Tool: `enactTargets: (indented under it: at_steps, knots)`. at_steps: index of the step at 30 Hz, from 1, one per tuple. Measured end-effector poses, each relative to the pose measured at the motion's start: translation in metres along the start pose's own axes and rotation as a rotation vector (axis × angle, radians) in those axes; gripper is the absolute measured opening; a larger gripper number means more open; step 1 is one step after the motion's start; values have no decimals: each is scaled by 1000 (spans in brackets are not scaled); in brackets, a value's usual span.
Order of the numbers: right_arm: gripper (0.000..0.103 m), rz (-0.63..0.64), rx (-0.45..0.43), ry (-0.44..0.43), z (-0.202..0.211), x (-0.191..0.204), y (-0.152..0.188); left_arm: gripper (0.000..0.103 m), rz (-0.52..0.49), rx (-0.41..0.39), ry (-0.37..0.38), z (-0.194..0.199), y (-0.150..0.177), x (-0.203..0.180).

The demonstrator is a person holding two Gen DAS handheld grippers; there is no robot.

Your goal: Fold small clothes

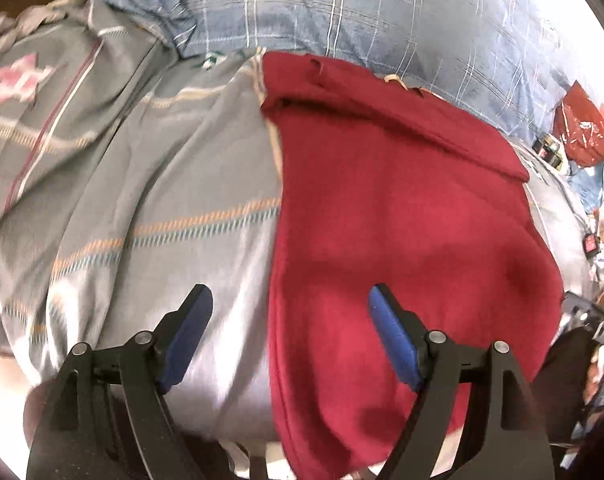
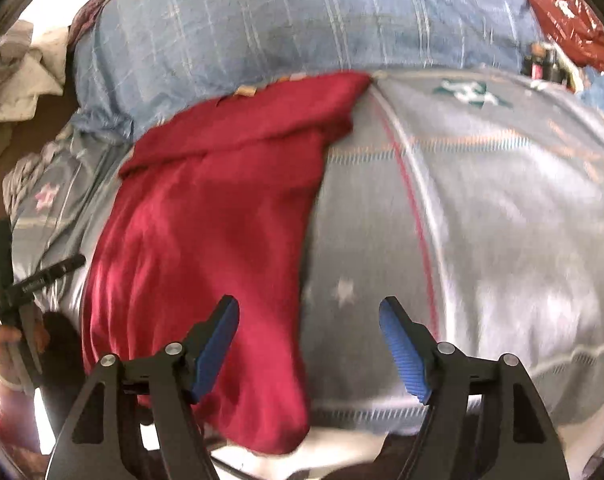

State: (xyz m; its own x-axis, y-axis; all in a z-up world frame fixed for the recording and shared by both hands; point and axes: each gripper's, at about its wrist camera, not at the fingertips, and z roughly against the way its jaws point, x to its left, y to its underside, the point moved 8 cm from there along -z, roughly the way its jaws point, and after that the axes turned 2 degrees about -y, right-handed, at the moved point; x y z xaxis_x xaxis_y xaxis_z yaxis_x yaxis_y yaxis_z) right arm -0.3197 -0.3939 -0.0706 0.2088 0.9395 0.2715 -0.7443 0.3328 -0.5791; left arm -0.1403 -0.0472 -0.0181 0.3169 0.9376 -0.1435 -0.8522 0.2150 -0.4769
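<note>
A dark red garment (image 1: 402,220) lies flat on the grey patterned bedsheet (image 1: 174,184), folded lengthwise into a long strip with its near end hanging over the bed's front edge. My left gripper (image 1: 290,312) is open and empty, above the garment's left edge. In the right wrist view the red garment (image 2: 206,240) lies left of centre on the grey sheet (image 2: 482,220). My right gripper (image 2: 308,320) is open and empty, above the garment's right edge. The left gripper (image 2: 18,292) shows at that view's far left.
A blue plaid pillow or duvet (image 1: 362,8) lies behind the garment, also in the right wrist view (image 2: 282,28). A red plastic bag (image 1: 582,128) and clutter sit at the far right. Crumpled white cloth (image 2: 18,80) lies at the far left.
</note>
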Motion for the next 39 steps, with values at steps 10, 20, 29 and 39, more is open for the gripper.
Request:
enactTargets:
  at_steps: [10, 20, 29, 39]
  knots:
    - [74, -23, 105, -51, -17, 5, 48, 80, 12, 120, 50, 4, 54, 0]
    - [76, -31, 159, -69, -23, 10, 62, 80, 28, 166, 82, -8, 77, -9]
    - [78, -13, 156, -98, -29, 28, 63, 80, 0, 144, 49, -12, 76, -23]
    - [78, 22, 155, -121, -35, 41, 59, 80, -8, 135, 24, -15, 78, -33]
